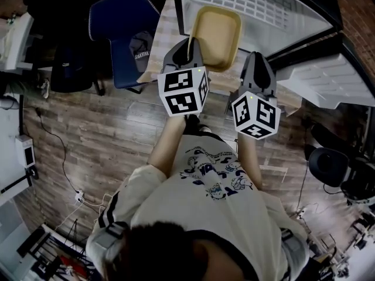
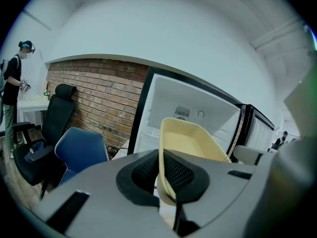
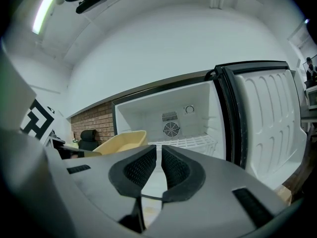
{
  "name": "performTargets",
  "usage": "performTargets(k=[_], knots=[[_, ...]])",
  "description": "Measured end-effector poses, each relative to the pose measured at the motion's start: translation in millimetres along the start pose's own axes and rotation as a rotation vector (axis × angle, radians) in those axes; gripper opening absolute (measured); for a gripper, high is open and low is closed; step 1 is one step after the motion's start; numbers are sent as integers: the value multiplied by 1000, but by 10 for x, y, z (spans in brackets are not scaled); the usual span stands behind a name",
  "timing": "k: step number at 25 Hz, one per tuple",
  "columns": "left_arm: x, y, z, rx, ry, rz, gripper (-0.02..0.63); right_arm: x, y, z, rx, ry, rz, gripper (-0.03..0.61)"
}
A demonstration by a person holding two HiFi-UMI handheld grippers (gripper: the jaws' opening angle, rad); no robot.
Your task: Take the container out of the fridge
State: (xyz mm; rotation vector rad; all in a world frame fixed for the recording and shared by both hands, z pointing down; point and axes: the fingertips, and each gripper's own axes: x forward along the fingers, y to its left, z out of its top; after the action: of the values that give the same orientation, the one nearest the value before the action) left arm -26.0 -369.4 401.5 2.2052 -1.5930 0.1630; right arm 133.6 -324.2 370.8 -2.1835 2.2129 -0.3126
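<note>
A pale yellow rectangular container (image 1: 218,35) hangs in the air in front of the open fridge (image 1: 258,4). My left gripper (image 1: 188,50) is shut on the container's near rim; in the left gripper view the rim (image 2: 162,175) is pinched between the ribbed pads (image 2: 181,175). My right gripper (image 1: 256,69) is just right of the container, not touching it. Its jaws (image 3: 159,170) are nearly closed with only a thin slit and nothing between them. The container (image 3: 121,140) shows at the left of the right gripper view.
The fridge interior (image 3: 171,120) is white with a wire shelf and a fan at the back; its door (image 3: 270,123) stands open to the right. A blue chair (image 1: 126,37) and a black office chair (image 2: 47,133) are left. A person (image 2: 12,83) stands far left.
</note>
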Motion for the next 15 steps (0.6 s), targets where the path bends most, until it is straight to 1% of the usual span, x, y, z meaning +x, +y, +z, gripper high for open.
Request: performTargets(k=[4, 15], knots=[[-228, -57, -72, -5, -8, 25, 26, -186, 35, 16, -10, -2, 37, 52], [-801, -129, -240, -8, -24, 70, 26, -648, 115, 25, -12, -11, 80, 52]])
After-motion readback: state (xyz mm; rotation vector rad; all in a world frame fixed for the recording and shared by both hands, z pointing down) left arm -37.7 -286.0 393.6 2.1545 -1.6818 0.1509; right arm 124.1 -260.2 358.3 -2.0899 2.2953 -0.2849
